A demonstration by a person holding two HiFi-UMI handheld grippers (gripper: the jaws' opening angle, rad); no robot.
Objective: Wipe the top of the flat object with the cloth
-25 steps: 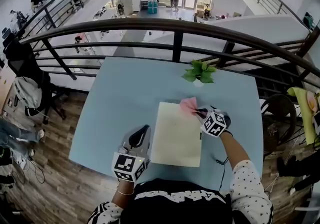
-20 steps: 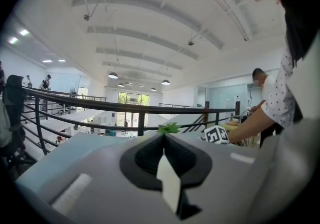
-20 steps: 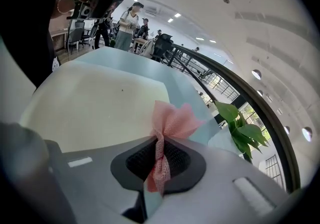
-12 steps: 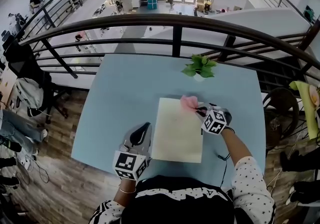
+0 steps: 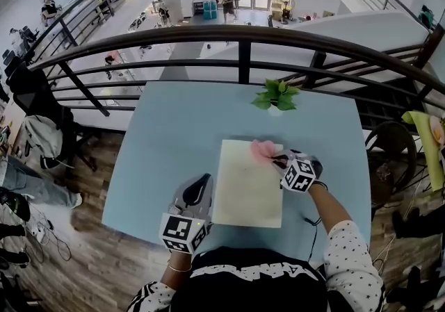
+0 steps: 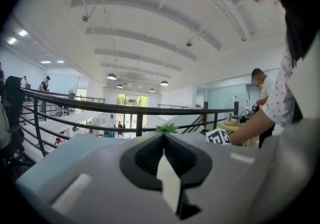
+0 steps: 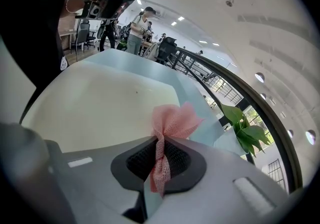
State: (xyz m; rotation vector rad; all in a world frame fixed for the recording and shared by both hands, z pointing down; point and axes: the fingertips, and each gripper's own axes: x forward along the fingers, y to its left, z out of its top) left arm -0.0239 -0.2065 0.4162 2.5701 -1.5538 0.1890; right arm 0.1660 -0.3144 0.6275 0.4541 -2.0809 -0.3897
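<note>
A pale cream flat board [image 5: 247, 184] lies on the light blue table [image 5: 174, 144]. My right gripper [image 5: 278, 160] is shut on a pink mesh cloth [image 5: 263, 150], which rests on the board's far right corner. In the right gripper view the pink mesh cloth [image 7: 172, 123] sticks out between the closed jaws over the flat board [image 7: 100, 103]. My left gripper [image 5: 198, 185] is shut with nothing in it, just left of the board's near edge; in the left gripper view its jaws [image 6: 164, 140] meet, empty.
A small green plant [image 5: 277, 96] stands at the table's far side, just beyond the board. A dark metal railing [image 5: 243, 46] runs behind the table. A thin cable [image 5: 309, 222] lies near the table's front right edge.
The right gripper and cloth have stayed at the board's far right corner, shifting only slightly. The left gripper has barely moved.
</note>
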